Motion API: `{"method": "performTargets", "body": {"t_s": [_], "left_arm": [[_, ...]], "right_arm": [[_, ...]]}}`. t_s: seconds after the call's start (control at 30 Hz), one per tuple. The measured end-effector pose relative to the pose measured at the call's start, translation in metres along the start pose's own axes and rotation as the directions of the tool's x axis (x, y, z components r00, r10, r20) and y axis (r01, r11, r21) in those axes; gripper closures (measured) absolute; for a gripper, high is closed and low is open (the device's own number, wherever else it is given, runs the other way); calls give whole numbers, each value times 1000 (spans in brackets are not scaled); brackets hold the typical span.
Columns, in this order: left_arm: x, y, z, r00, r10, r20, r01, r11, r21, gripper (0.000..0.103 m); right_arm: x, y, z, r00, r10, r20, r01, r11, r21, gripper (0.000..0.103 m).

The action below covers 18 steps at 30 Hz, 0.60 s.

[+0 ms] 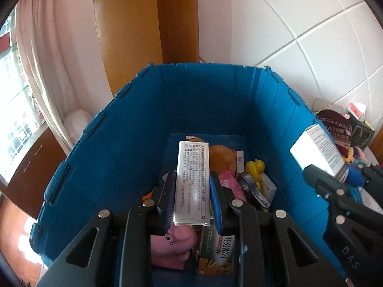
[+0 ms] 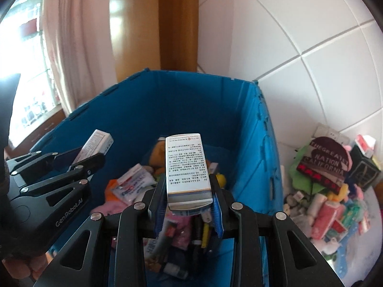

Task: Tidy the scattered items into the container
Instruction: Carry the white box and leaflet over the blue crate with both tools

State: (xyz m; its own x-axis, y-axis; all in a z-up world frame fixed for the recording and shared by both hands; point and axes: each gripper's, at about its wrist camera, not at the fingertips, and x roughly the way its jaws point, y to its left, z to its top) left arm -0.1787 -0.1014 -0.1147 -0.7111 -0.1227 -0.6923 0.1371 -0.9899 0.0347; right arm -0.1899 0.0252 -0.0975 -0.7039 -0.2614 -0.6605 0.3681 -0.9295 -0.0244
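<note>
Already your blue crate (image 1: 148,110) holds many items below both grippers. Left gripper (image 1: 192,191) clamps a slim box (image 1: 192,181), right gripper (image 2: 189,203) a white carton (image 2: 186,167). Beyond the right gripper's right side, a scattered pile (image 2: 330,198) remains.

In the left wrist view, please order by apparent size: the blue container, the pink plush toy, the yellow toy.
1. blue container, by far the largest.
2. pink plush toy, though nearness to the camera enlarges it.
3. yellow toy, smallest.
</note>
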Motion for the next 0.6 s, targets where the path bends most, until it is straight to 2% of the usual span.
{"method": "performTargets", "body": {"t_s": [0.23,0.3,0.33,0.37,0.43,0.5,0.6], "left_arm": [[12,-3,7,998,-43,-34,43,999,-2,75],[13,-4,7,997,-67,-40,67,998,1,62],[10,-3,7,997,-72,-32,72,997,-1,45],[7,-3,7,998,-67,-16,67,998,-4,35],[3,-1,6,999,-48,11,48,999,-14,30],[4,1,5,997,-74,4,74,997,-25,30],[3,1,5,997,-69,17,69,997,-30,30]], "right_arm": [[9,1,9,999,-44,-11,44,999,2,71],[9,2,9,999,-52,-4,52,999,4,68],[9,2,9,998,-57,-1,57,998,7,64],[9,2,8,998,-67,5,67,998,9,63],[8,0,8,997,-77,13,77,997,17,60],[6,-2,7,997,-78,17,78,997,25,57],[3,-3,2,996,-86,26,85,996,32,53]]}}
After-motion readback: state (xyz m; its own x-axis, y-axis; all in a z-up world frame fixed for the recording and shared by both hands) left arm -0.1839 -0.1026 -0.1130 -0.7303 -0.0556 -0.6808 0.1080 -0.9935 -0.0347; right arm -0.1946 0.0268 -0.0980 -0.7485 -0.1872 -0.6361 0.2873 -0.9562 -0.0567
